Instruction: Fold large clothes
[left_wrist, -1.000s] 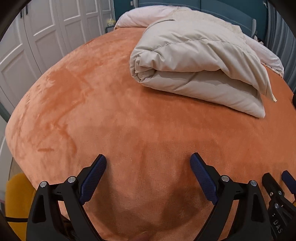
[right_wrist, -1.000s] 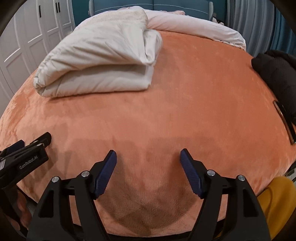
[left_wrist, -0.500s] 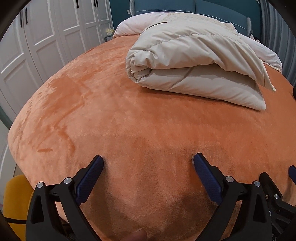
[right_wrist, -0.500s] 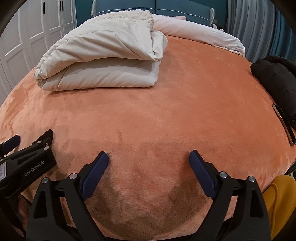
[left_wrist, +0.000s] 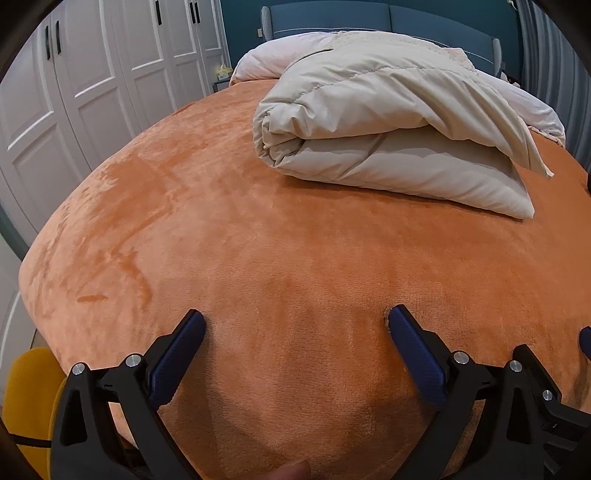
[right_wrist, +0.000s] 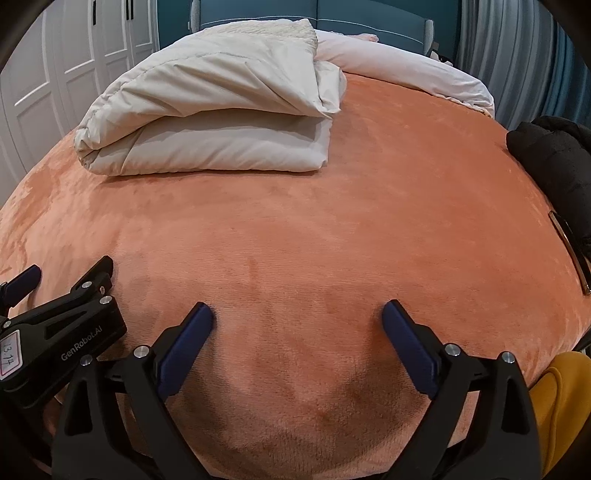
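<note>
Right claw (right_wrist: 297, 321) gapes on bedspread (right_wrist: 295, 229); black garment (right_wrist: 554, 155) far right.

A home bedroom: orange-covered bed (left_wrist: 184, 221), folded duvet (left_wrist: 388, 122), white wardrobe doors (left_wrist: 92, 74).

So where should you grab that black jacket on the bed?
Probably its near edge, coming in from the right gripper's side. The black jacket lies bunched at the right border of the orange bed cover, partly out of view, so no collar or sleeve shows. Both grippers are open and empty; the left gripper is farther away.
</note>
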